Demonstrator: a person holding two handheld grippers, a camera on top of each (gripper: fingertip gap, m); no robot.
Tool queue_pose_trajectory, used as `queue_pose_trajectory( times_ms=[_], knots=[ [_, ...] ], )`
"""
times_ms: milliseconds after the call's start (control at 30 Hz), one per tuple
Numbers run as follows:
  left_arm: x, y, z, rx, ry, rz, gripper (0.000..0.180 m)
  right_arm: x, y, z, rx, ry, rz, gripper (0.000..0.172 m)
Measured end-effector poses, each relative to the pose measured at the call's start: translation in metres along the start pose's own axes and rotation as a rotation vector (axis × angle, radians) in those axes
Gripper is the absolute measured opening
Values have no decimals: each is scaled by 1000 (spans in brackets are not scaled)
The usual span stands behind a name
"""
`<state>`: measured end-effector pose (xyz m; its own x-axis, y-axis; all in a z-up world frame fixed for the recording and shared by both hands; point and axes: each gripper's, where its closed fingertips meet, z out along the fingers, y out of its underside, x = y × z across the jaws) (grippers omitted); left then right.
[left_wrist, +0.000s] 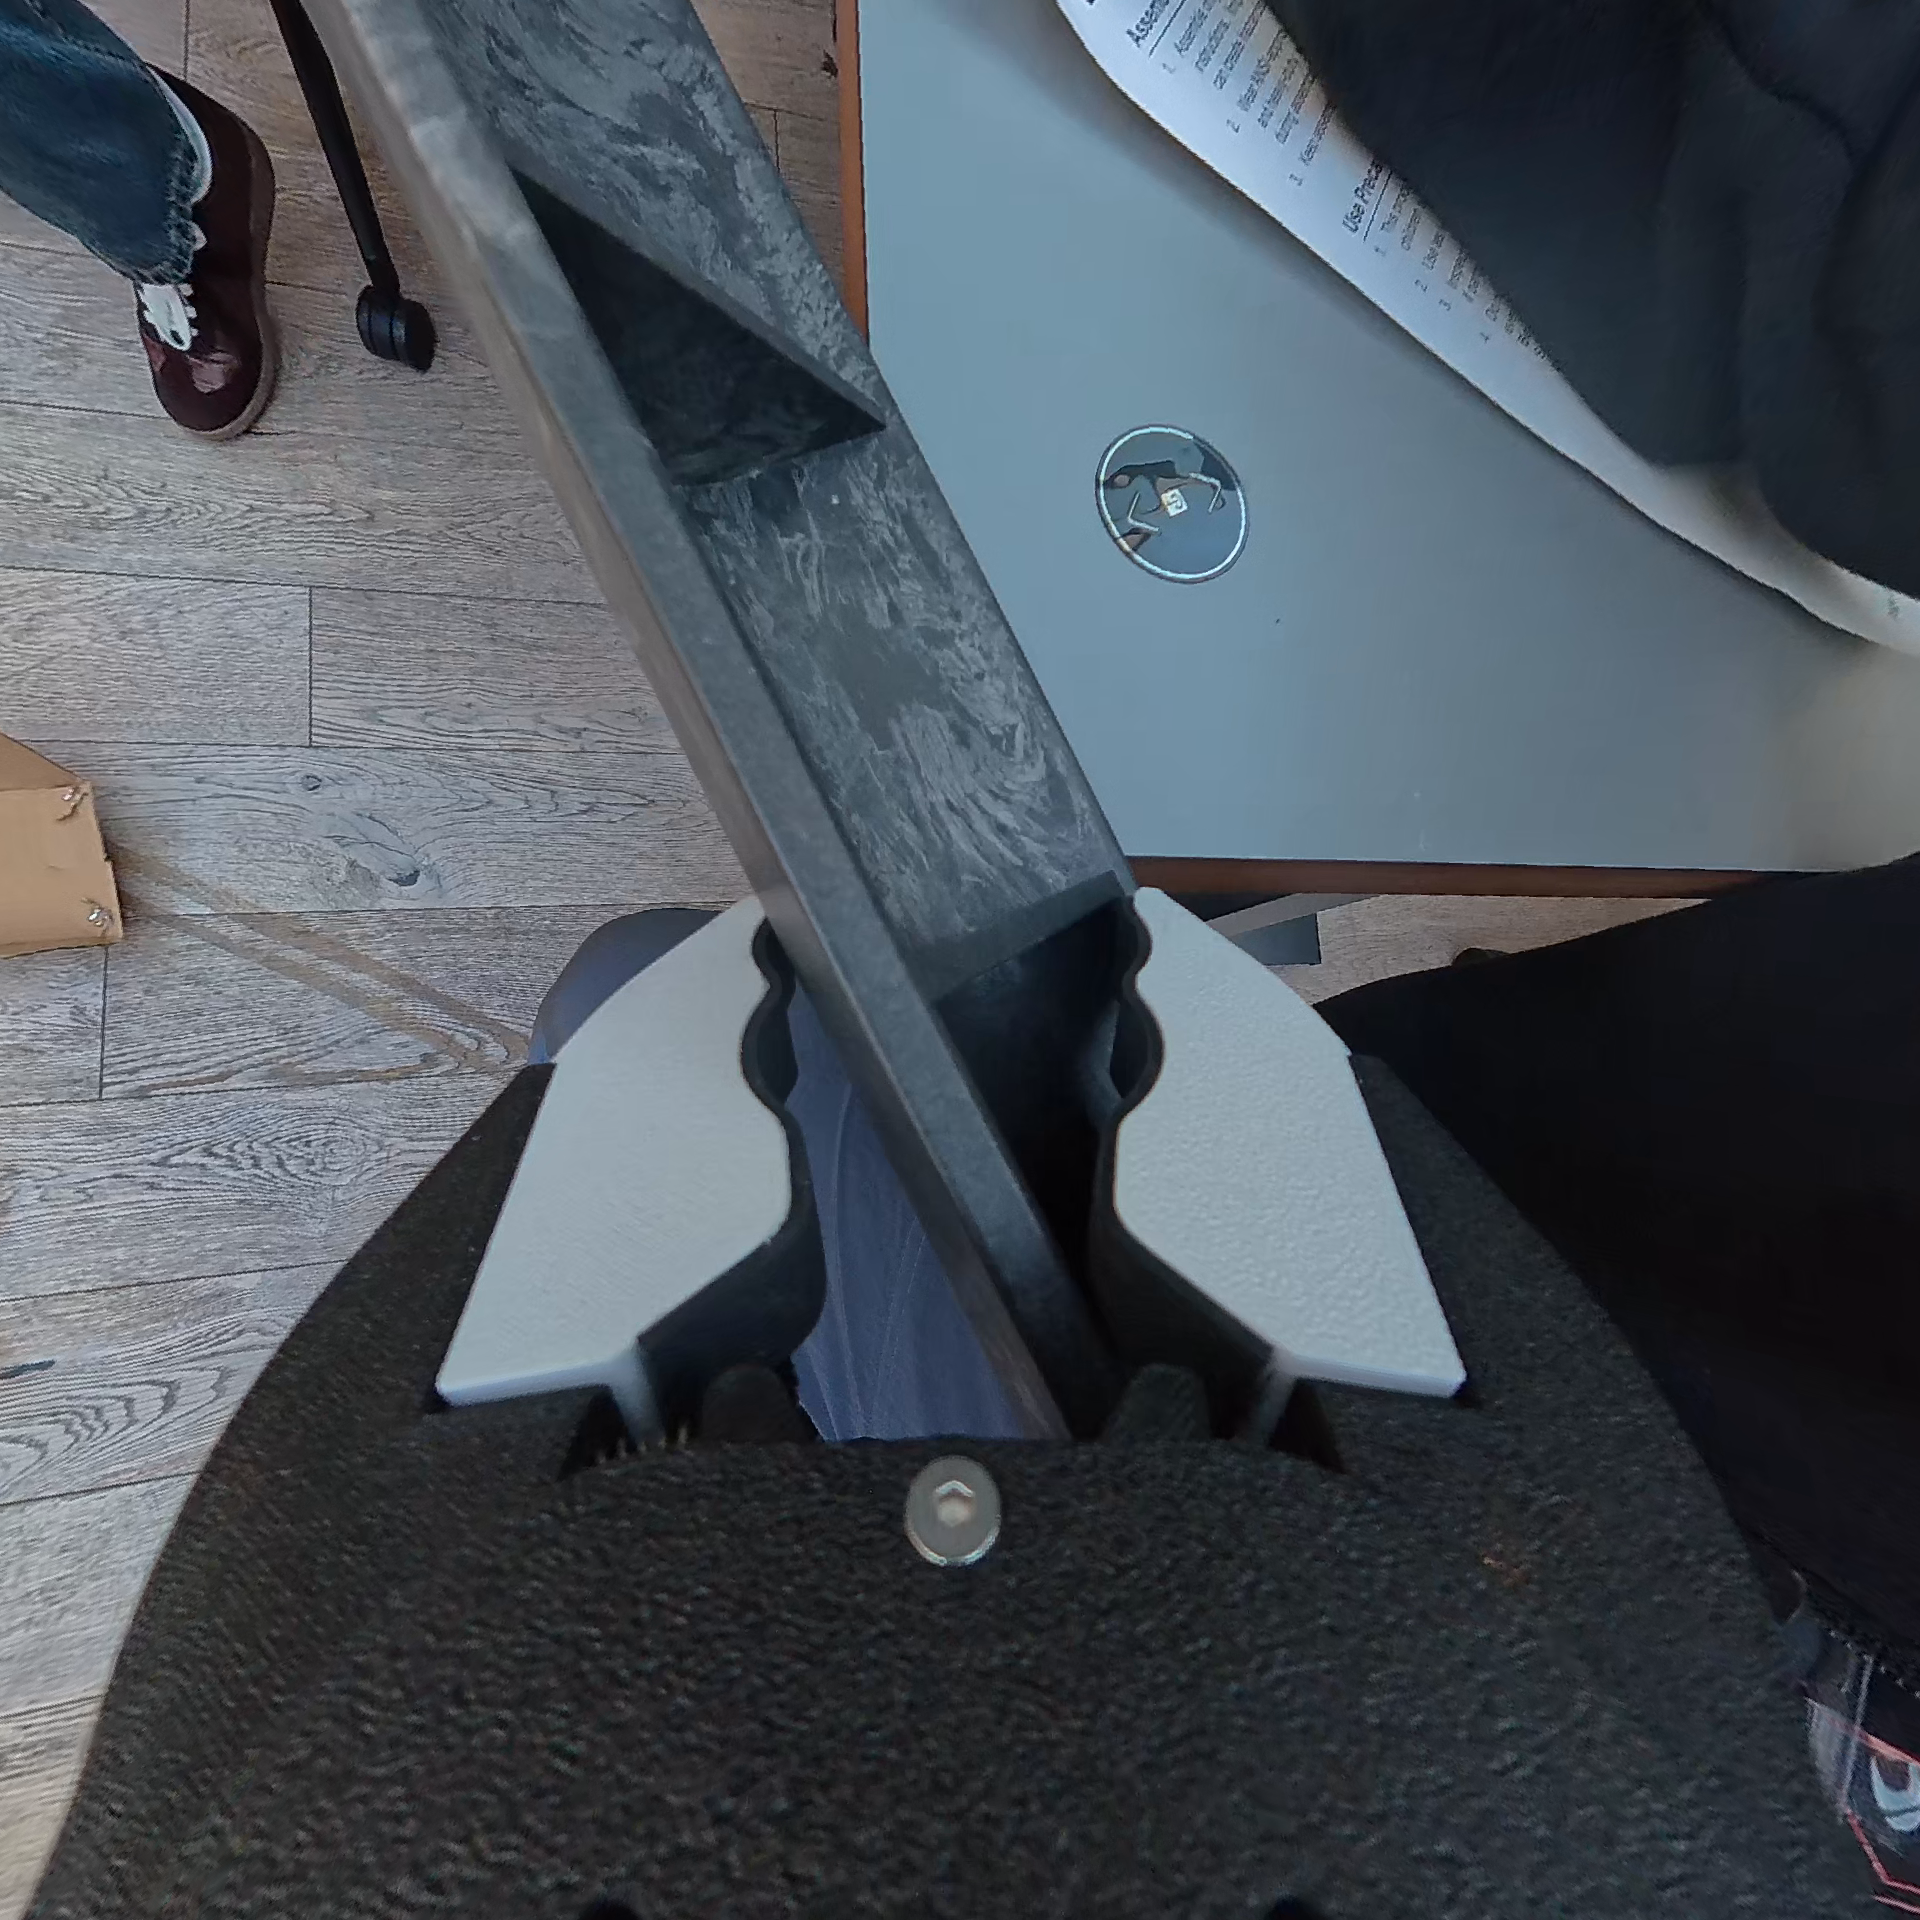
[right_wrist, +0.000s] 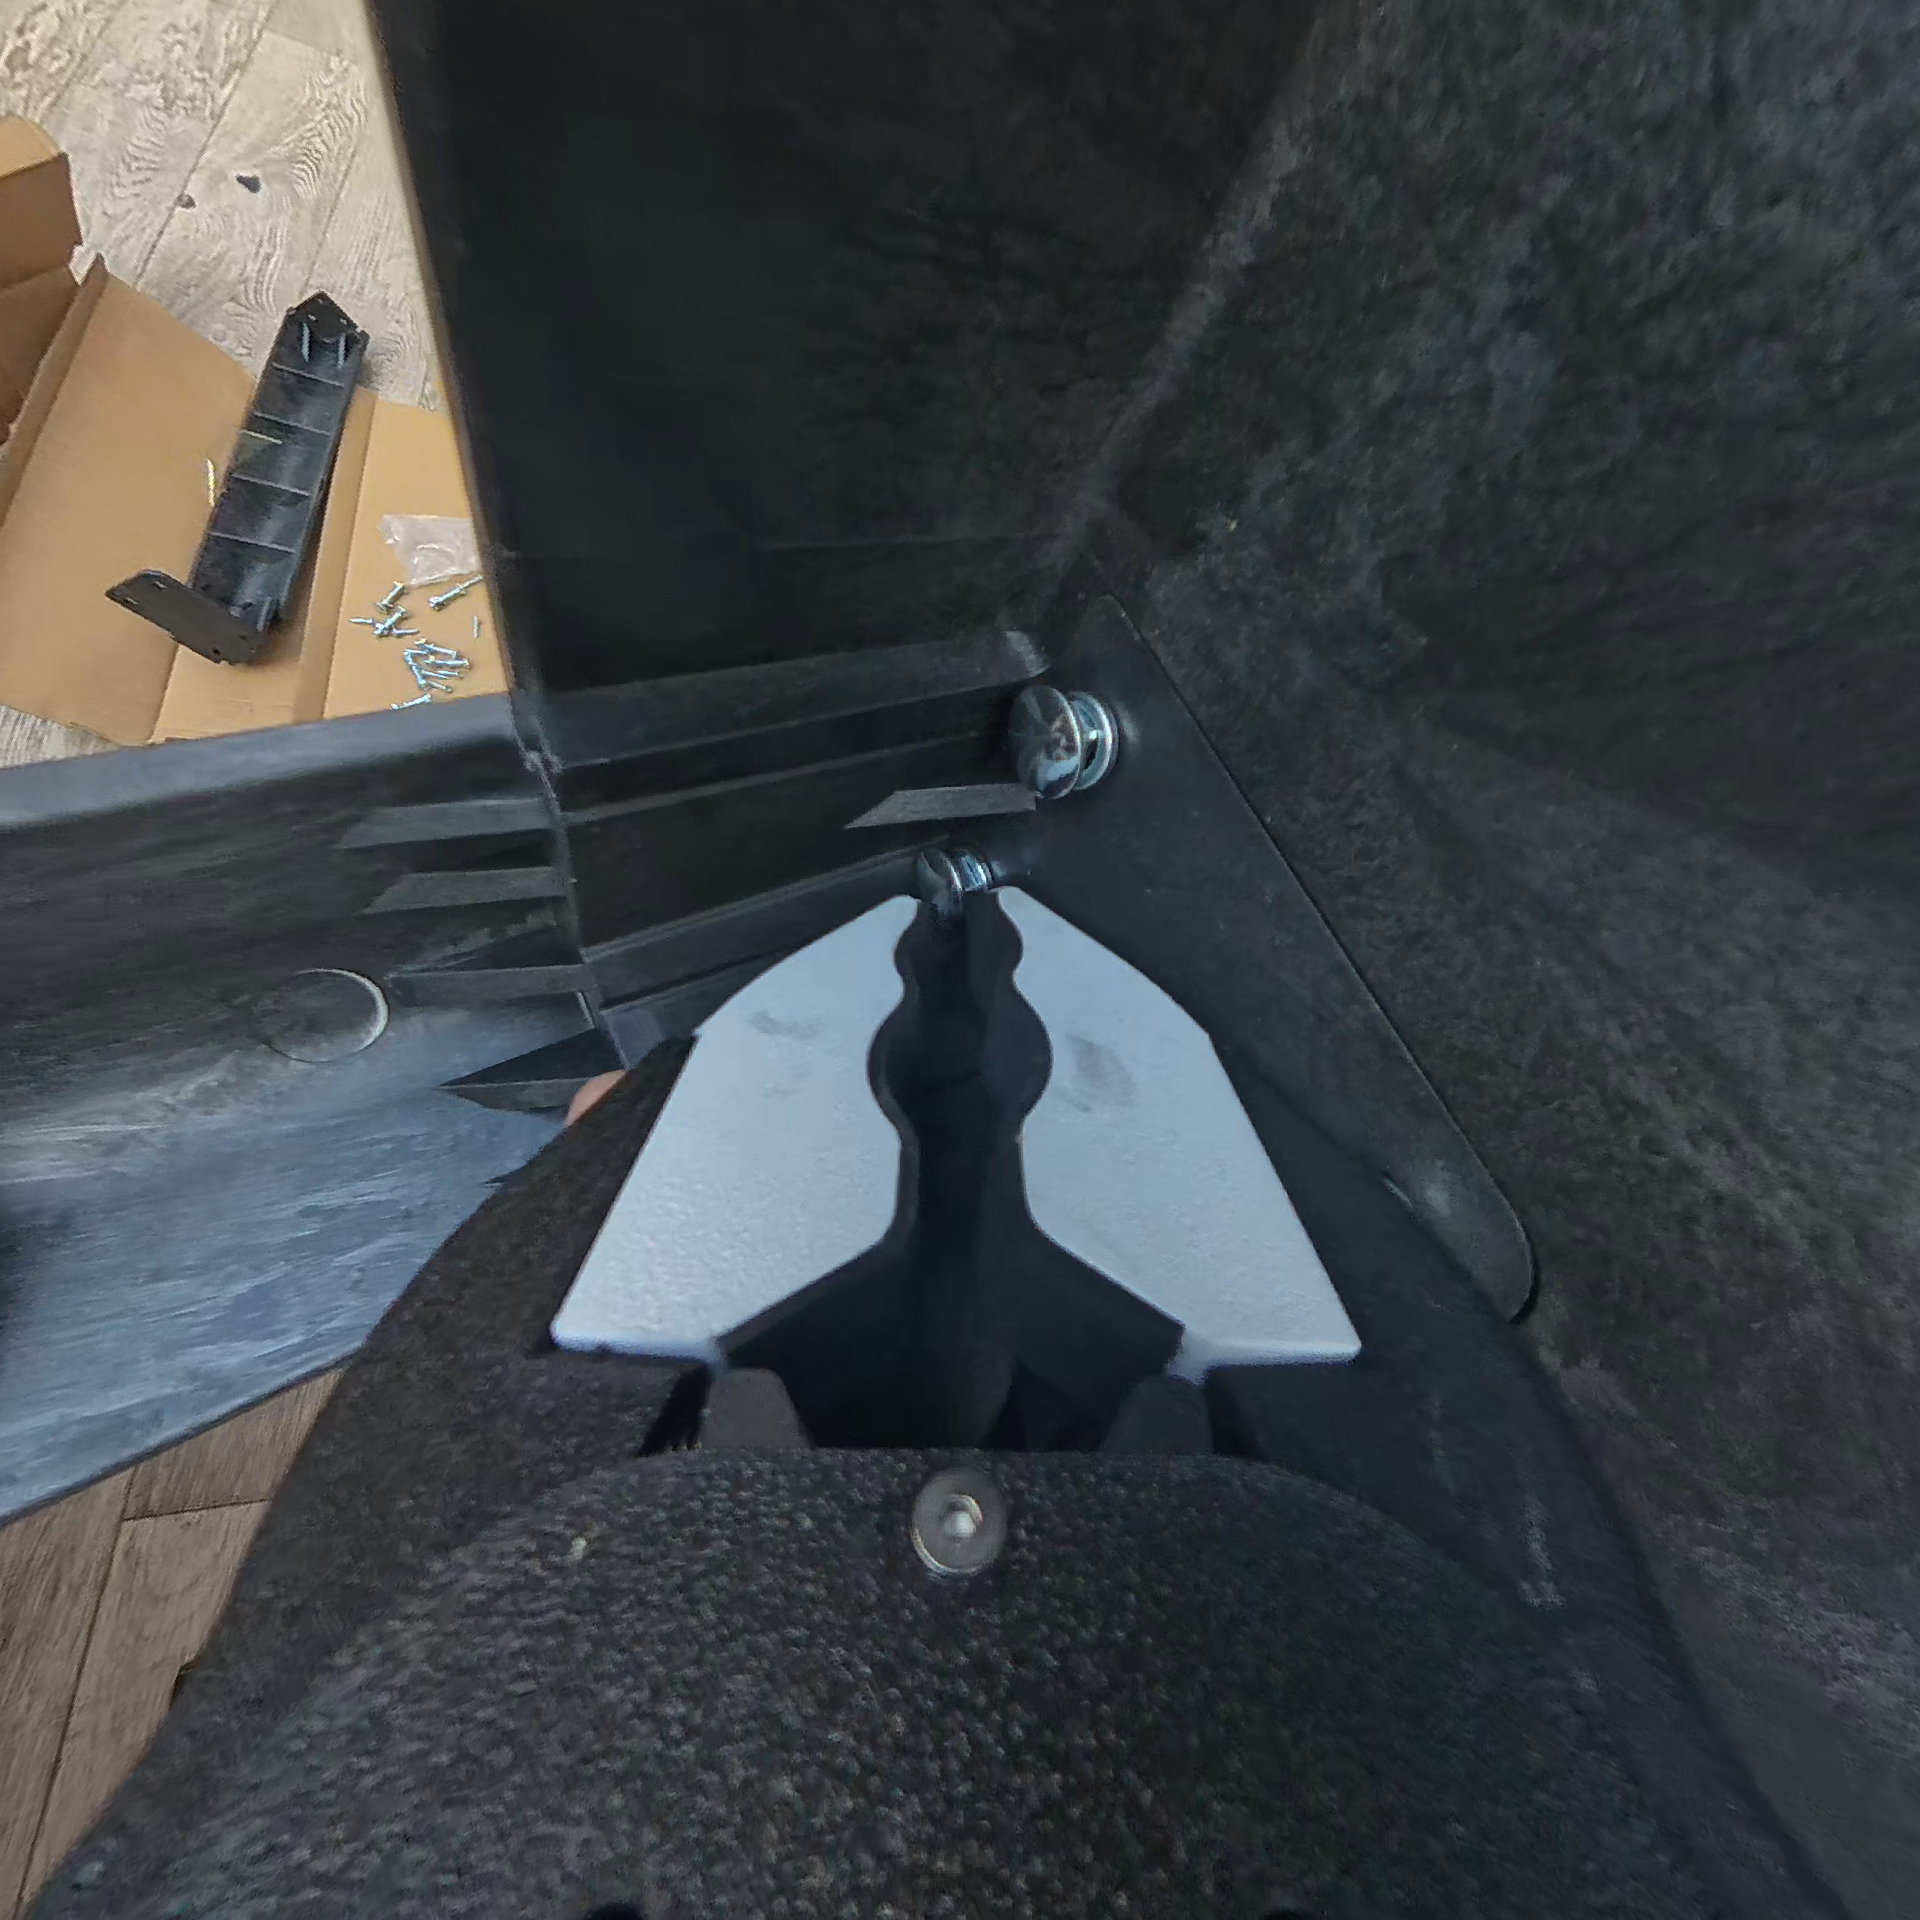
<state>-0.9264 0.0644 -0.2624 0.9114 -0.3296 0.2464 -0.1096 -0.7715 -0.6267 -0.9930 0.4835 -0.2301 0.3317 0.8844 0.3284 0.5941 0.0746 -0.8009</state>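
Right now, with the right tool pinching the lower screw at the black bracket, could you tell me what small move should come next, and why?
Probably a small twist of the right tool to drive the lower screw in. It still shows bare thread outside the bracket, while the upper screw sits closer in. The left tool should just steady the armrest.

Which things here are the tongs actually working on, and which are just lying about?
In hand: black plastic beam in left tongs; lower screw at right tongs; metal bracket; upper screw.
Lying about: laptop, printed sheet, cardboard, loose screws, spare black part.
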Motion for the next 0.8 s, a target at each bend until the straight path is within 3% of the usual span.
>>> queue_pose_trajectory(
  times_ms=[533, 800],
  knots=[
    [0, 0, 0, 4, 5, -2, 60, 1, -3, 0, 4, 47, -65, 8],
    [0, 0, 0, 2, 7, -2, 60, 3, -2, 3, -33, 103, -115, 0]
  ],
)
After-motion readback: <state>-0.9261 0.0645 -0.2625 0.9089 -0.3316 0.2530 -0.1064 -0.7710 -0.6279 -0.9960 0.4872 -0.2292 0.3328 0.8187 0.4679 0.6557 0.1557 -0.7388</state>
